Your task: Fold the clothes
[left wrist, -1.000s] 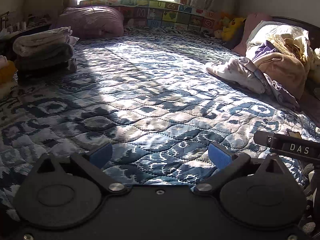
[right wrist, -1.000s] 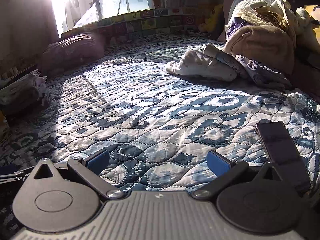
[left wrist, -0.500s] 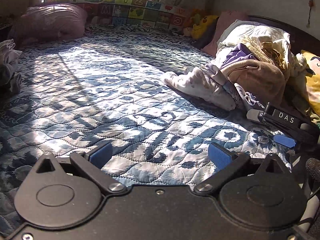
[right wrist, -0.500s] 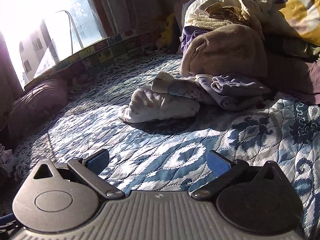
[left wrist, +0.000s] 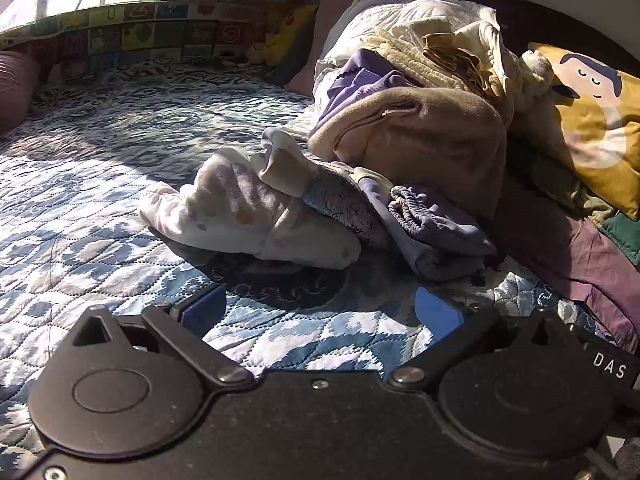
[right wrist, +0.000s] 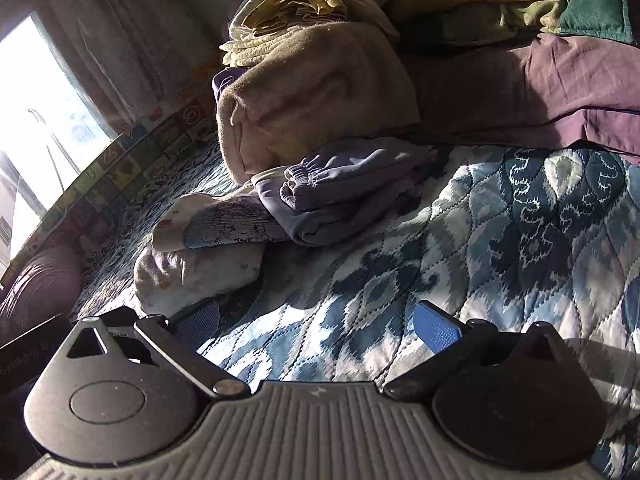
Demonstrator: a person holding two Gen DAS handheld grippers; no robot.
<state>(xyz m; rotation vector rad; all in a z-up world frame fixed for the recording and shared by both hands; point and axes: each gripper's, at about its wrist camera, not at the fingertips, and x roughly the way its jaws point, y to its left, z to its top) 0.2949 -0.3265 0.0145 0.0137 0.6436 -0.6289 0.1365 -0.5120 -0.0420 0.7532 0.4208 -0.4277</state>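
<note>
While you hold both tools low over the blue and white quilted bedspread point(left wrist: 100, 208), neither one grips anything. Your left gripper point(left wrist: 320, 312) points forward along the bed, roughly level, with its blue-padded fingers point(left wrist: 438, 312) spread wide and only quilt between them. Just ahead of it lies the crumpled white garment with small pastel prints point(left wrist: 248, 216), resting on the bedspread and clear of the fingertips. A dark blue patterned sleeve or cloth point(left wrist: 344, 204) lies over its right end, and beside that sits the rolled lavender garment with an elastic cuff point(left wrist: 432, 228).

Your right gripper point(right wrist: 316, 320) is tilted (the whole view leans, with the window point(right wrist: 36, 148) running up the left side), and its blue fingers point(right wrist: 436, 328) also stand far apart over bare quilt. From that camera the white printed garment point(right wrist: 192, 272) sits just beyond the left finger; whether the pad touches it, I cannot tell. The lavender roll point(right wrist: 340, 196) lies farther ahead, near the middle of the view.

Behind these pieces rises the heap: a tan fleece blanket point(left wrist: 420, 140) with cream quilted fabric point(left wrist: 420, 40) on top. A yellow cushion with a cartoon figure point(left wrist: 592, 120) and a maroon sheet point(left wrist: 560, 248) lie to the right of the heap. A black bar marked DAS point(left wrist: 610, 364) shows at the left camera's right edge.
</note>
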